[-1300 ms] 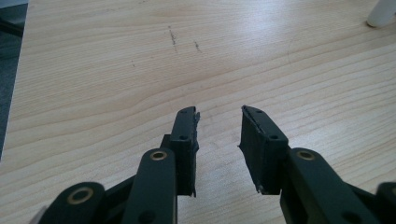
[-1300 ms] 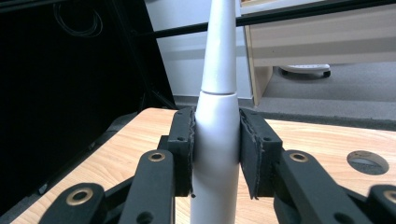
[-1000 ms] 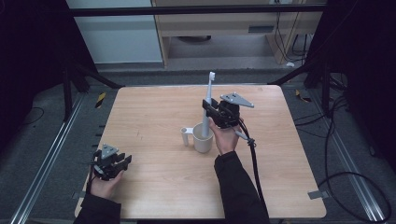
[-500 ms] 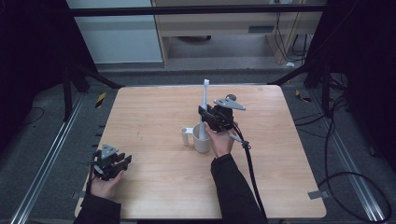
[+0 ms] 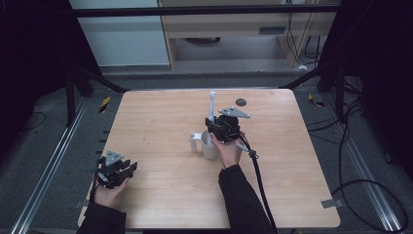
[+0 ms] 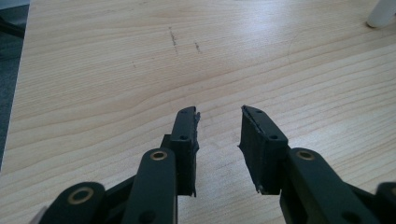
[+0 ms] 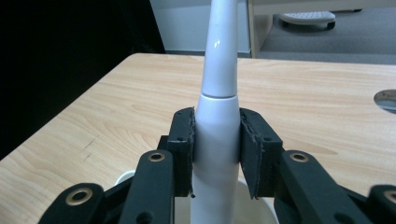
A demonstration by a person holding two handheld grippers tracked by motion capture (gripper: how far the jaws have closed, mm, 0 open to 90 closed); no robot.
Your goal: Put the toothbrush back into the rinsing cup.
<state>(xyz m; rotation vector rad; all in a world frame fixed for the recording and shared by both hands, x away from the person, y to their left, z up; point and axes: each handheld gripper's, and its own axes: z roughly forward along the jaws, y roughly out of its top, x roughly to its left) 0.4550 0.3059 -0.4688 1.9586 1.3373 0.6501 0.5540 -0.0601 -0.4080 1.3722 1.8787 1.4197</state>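
My right gripper (image 5: pixel 216 129) (image 7: pixel 216 116) is shut on the thick body of a white electric toothbrush (image 5: pixel 212 100) (image 7: pixel 218 70), which stands upright with its thin neck pointing up. Its lower end hangs inside a white mug (image 5: pixel 209 148) near the middle of the table; the mug's rim (image 7: pixel 123 177) shows just below my jaws. Whether the toothbrush touches the mug's bottom is hidden. My left gripper (image 5: pixel 127 168) (image 6: pixel 218 114) rests low at the front left of the table, open, with only bare wood between its pads.
A small dark round object (image 5: pixel 240 102) (image 7: pixel 386 99) lies on the wooden table (image 5: pixel 160 122) behind the mug. The right gripper's cable (image 5: pixel 255 170) trails toward the front edge. Faint scuff marks (image 6: pixel 173 37) lie ahead of the left gripper.
The right gripper has sunk a little with the toothbrush, bringing its lower end down into the mug. The left gripper has stayed where it was.
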